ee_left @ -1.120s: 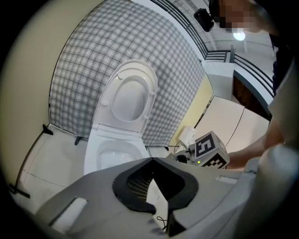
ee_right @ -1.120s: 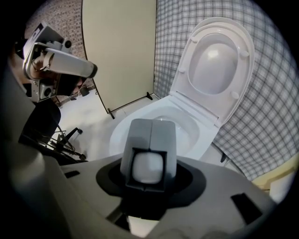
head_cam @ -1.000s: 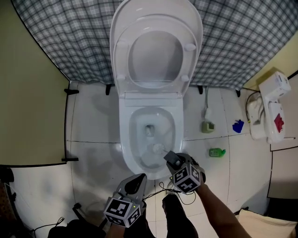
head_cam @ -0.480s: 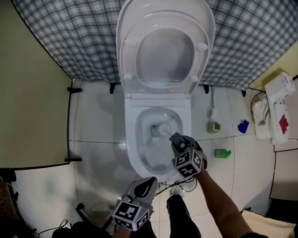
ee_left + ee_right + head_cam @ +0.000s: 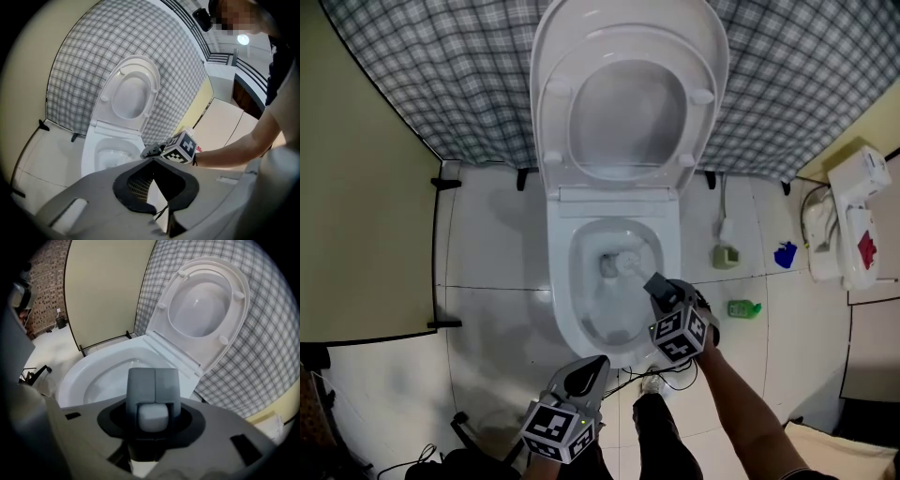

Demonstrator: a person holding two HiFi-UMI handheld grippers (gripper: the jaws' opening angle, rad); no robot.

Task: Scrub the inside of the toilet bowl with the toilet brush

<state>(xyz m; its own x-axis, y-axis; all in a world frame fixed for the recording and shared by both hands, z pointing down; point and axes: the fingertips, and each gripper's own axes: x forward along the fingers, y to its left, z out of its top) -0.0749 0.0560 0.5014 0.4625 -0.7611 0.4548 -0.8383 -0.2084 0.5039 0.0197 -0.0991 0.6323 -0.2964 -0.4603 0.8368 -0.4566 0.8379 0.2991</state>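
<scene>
The right gripper (image 5: 659,285), clamped on the brush (image 5: 630,263), had pushed it from the front of the bowl (image 5: 561,281) to its drain, so scrubbing continued; the left gripper (image 5: 596,362) stayed closed, empty

No legible text, brand, number or sign found in any view.

The marker cube (image 5: 680,335) on the right gripper (image 5: 661,286) and the marker cube (image 5: 553,428) on the left gripper (image 5: 586,371) carry only black-and-white square patterns, with no characters.

The white object (image 5: 855,202) well to the right of the right gripper bears a red mark (image 5: 865,247), too small to read.

The green container (image 5: 739,308) just right of the right gripper shows no readable label.
</scene>
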